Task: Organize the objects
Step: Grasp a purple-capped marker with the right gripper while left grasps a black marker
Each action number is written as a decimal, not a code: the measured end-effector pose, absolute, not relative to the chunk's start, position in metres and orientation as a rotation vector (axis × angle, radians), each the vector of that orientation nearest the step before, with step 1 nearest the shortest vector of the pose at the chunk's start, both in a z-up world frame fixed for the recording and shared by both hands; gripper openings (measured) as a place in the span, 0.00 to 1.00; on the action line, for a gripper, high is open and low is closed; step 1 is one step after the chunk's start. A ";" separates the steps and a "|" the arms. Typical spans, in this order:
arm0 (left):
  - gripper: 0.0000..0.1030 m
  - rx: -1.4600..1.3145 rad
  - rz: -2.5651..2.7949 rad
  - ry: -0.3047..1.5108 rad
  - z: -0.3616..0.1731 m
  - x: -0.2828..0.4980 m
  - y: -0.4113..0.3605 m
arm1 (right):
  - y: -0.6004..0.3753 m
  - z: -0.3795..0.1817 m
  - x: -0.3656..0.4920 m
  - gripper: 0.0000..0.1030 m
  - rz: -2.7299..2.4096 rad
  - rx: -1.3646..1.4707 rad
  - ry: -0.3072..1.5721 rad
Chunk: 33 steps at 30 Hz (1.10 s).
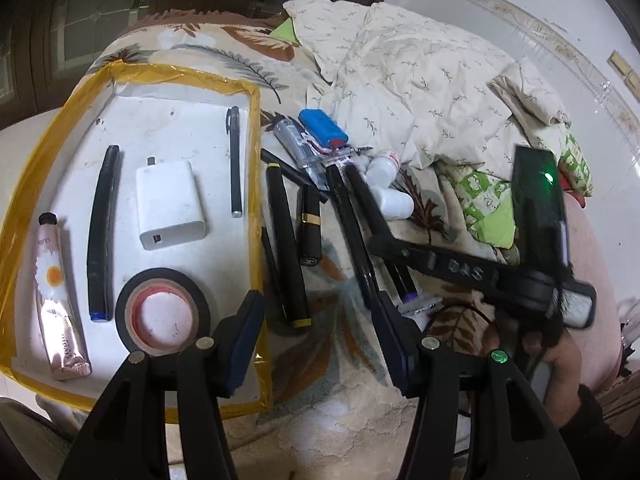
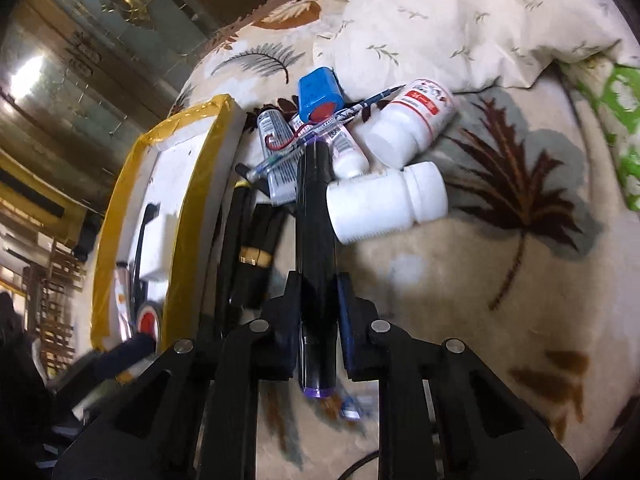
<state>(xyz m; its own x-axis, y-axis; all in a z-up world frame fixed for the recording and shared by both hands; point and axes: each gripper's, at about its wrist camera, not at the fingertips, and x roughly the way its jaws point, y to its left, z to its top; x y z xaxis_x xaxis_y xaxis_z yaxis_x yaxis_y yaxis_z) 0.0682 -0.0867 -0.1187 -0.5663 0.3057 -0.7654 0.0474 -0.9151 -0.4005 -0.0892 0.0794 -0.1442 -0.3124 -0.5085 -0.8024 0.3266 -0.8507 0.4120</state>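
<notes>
A white tray with yellow tape edges (image 1: 252, 128) holds a hand cream tube (image 1: 58, 300), a blue-ended black marker (image 1: 102, 232), a white charger (image 1: 170, 204), a grey pen (image 1: 234, 160) and a black tape roll (image 1: 162, 312). My left gripper (image 1: 320, 340) is open and empty above the tray's right edge. My right gripper (image 2: 318, 300) is shut on a black marker with a purple end (image 2: 316, 232). It also shows in the left wrist view (image 1: 362, 204). Beside it lie a yellow-ended marker (image 1: 286, 248), a lipstick (image 1: 309, 226), two white bottles (image 2: 388, 206) and a blue battery pack (image 2: 318, 94).
Everything rests on a leaf-patterned bedspread (image 2: 500, 280). A rumpled cream quilt (image 1: 420, 72) lies behind the pile. A tube (image 2: 276, 148) and a thin pen (image 2: 340, 118) cross the pile. A dark cabinet (image 1: 80, 12) stands beyond the bed.
</notes>
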 end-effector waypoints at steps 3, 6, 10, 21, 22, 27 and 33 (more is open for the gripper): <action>0.54 -1.437 2.536 -0.615 -0.123 0.062 -0.082 | 0.088 -0.145 -0.080 0.16 -2.205 1.452 -0.206; 0.52 -1.506 2.437 -0.653 -0.126 0.048 -0.071 | 0.106 -0.151 -0.081 0.16 -2.229 1.509 -0.225; 0.52 -1.508 2.446 -0.585 -0.118 0.021 -0.051 | 0.130 -0.158 -0.088 0.16 -2.205 1.523 -0.366; 0.38 -1.683 2.429 -0.447 -0.145 -0.042 -0.016 | 0.156 -0.163 -0.095 0.16 -2.200 1.518 -0.483; 0.34 -1.715 2.425 -0.429 -0.149 -0.046 -0.015 | 0.156 -0.163 -0.095 0.16 -2.200 1.521 -0.482; 0.15 -1.734 2.410 -0.486 -0.158 -0.048 -0.029 | 0.155 -0.164 -0.097 0.16 -2.189 1.533 -0.483; 0.13 -1.645 2.410 -0.535 -0.142 -0.005 -0.050 | 0.151 -0.162 -0.101 0.17 -2.189 1.530 -0.457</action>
